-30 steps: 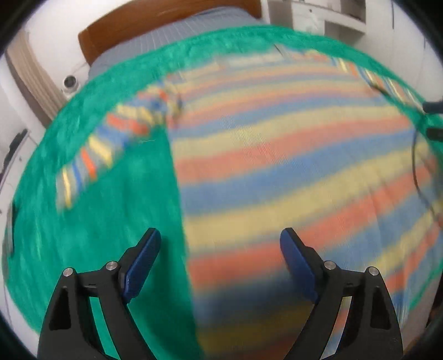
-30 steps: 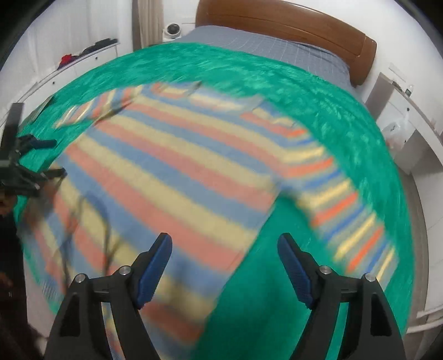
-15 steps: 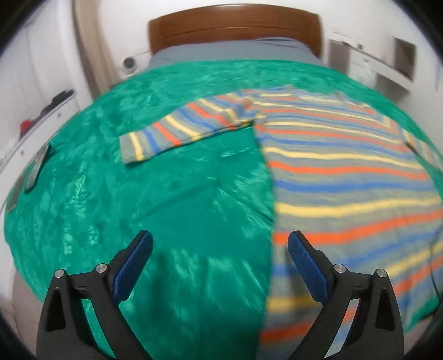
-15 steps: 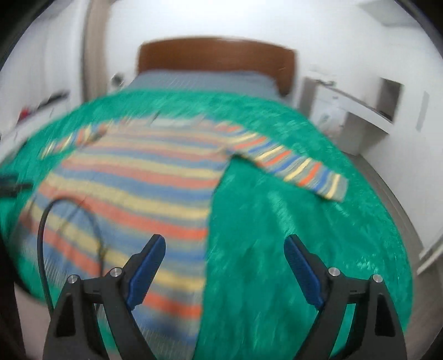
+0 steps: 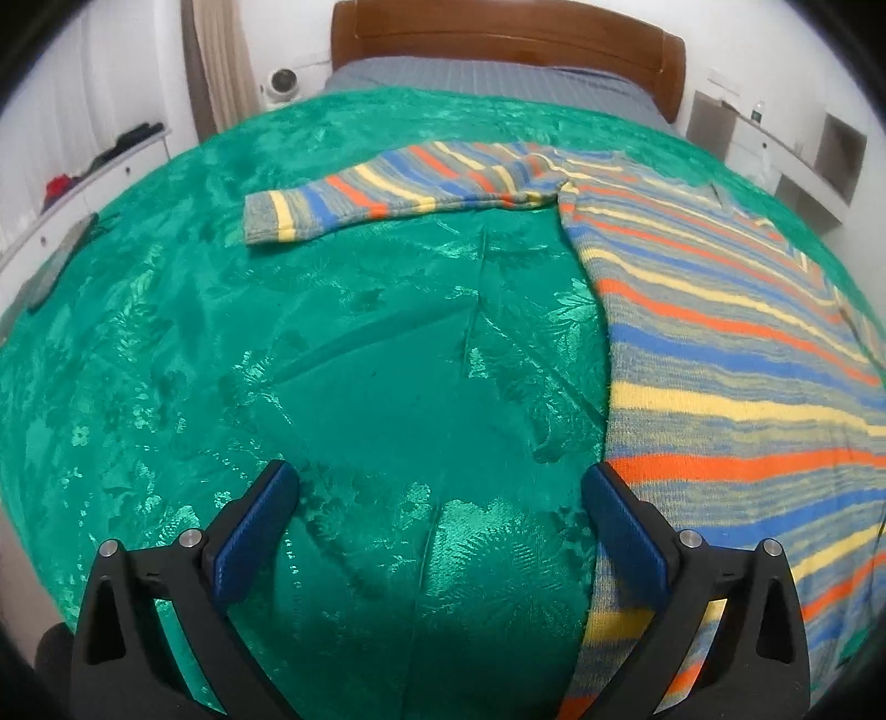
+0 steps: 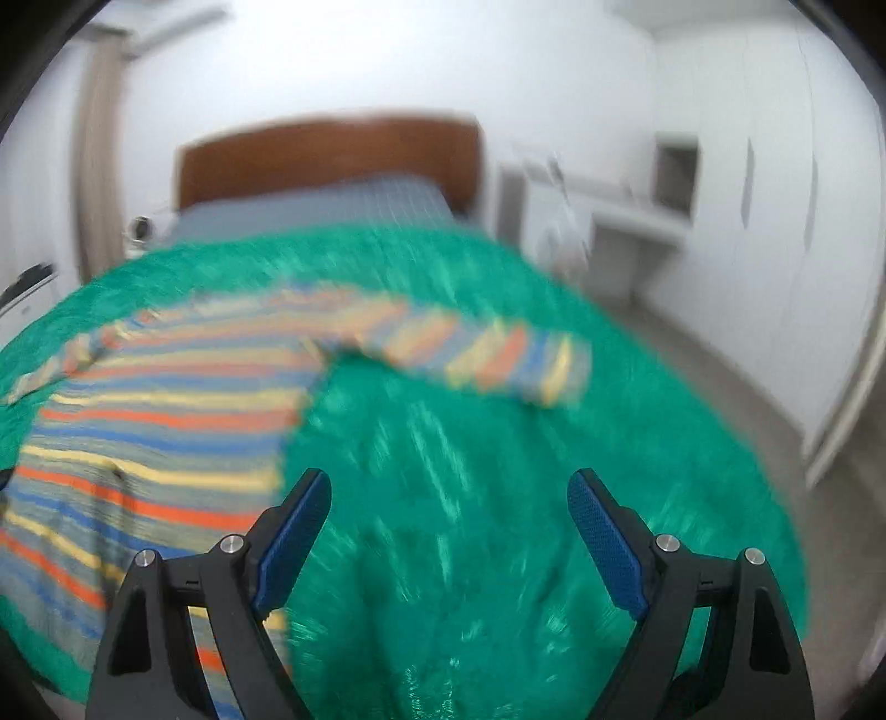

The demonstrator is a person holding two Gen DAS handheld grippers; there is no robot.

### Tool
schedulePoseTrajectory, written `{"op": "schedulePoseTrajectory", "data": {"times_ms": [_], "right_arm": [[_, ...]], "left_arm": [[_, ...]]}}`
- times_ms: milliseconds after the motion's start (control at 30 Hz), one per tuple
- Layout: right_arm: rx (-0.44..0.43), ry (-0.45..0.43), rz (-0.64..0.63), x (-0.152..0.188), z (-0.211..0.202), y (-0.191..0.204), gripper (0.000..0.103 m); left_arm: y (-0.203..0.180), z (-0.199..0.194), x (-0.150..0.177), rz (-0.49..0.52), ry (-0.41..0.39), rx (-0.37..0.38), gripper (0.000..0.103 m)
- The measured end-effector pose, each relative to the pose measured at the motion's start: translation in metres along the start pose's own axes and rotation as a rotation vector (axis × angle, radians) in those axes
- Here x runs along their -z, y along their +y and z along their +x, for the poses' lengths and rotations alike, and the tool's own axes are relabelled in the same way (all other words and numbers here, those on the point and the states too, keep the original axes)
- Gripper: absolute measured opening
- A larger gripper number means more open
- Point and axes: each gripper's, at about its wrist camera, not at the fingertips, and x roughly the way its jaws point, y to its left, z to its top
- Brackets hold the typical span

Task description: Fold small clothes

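Striped sweater (image 5: 736,354) lies flat on the green bedspread (image 5: 343,354) that covers the bed, its bands of orange, blue, yellow and grey running across the body. In the left wrist view the body fills the right side and one sleeve (image 5: 387,194) stretches out leftward toward the middle of the bedspread, its cuff lying flat. The left gripper (image 5: 440,531) hangs over bare green cloth just beside the sweater's side edge; its jaws are opening and stand wide, nothing is between them, and the right blue pad (image 5: 620,531) sits over the sweater's edge in the picture.

In the right wrist view, which is blurred, the sweater (image 6: 155,421) lies to the left and its other sleeve (image 6: 487,354) reaches out to the right across the bedspread (image 6: 498,498). The right gripper (image 6: 448,531) is spread wide over the green cloth beside the sweater's side edge, holding nothing.

A wooden headboard (image 5: 509,50) stands at the far end of the bed, with a grey sheet (image 5: 487,75) showing beyond the bedspread.
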Motion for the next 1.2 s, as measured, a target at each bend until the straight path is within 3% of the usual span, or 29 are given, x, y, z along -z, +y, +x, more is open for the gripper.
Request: {"op": "schedulePoseTrajectory", "data": {"times_ms": [67, 167, 267, 367, 433, 500, 600, 767, 833, 900, 967, 1033, 1100, 1200], "right_arm": [[-0.102, -0.108, -0.078, -0.026, -0.04, -0.002, 0.087], [-0.249, -0.196, -0.192, -0.067, -0.078, -0.018, 0.103], [-0.353, -0.06, -0.229, -0.092, -0.049, -0.043, 0.102], [-0.397, 0.097, -0.053, -0.09, 0.024, -0.081, 0.102], [-0.411, 0.217, 0.159, -0.075, 0.079, -0.113, 0.098], [-0.429, 0.327, 0.386, -0.056, 0.138, -0.145, 0.086], [-0.372, 0.416, 0.61, -0.034, 0.2, -0.177, 0.079], [-0.323, 0.448, 0.787, -0.02, 0.255, -0.197, 0.07], [-0.348, 0.452, 0.815, -0.021, 0.267, -0.197, 0.059], [-0.367, 0.501, 0.834, -0.02, 0.279, -0.198, 0.002], [-0.352, 0.554, 0.876, -0.015, 0.289, -0.197, 0.002], [-0.287, 0.515, 0.804, -0.034, 0.276, -0.195, 0.002], [-0.25, 0.45, 0.69, -0.07, 0.259, -0.177, 0.002], [-0.286, 0.363, 0.511, -0.139, 0.236, -0.125, 0.002]], "left_arm": [[0.005, -0.001, -0.002, -0.012, 0.013, 0.034, 0.103], [0.007, -0.002, -0.004, -0.047, 0.017, 0.044, 0.103], [0.004, 0.0, -0.006, -0.052, 0.016, 0.023, 0.103], [0.001, 0.0, -0.007, -0.038, 0.014, 0.008, 0.103], [0.002, 0.0, -0.006, -0.037, 0.014, 0.009, 0.103], [0.003, 0.0, -0.005, -0.033, 0.013, 0.006, 0.103], [-0.001, 0.002, -0.005, -0.011, 0.013, -0.018, 0.103], [-0.003, 0.006, -0.006, -0.01, 0.004, -0.039, 0.103], [-0.004, 0.008, -0.006, -0.01, -0.001, -0.046, 0.103], [-0.005, 0.01, -0.006, -0.006, -0.008, -0.053, 0.103], [-0.005, 0.01, -0.006, -0.004, -0.011, -0.052, 0.103], [-0.004, 0.01, -0.006, -0.009, -0.013, -0.046, 0.103], [-0.004, 0.01, -0.006, -0.007, -0.016, -0.046, 0.103], [-0.005, 0.011, -0.007, -0.002, -0.02, -0.05, 0.103]]}}
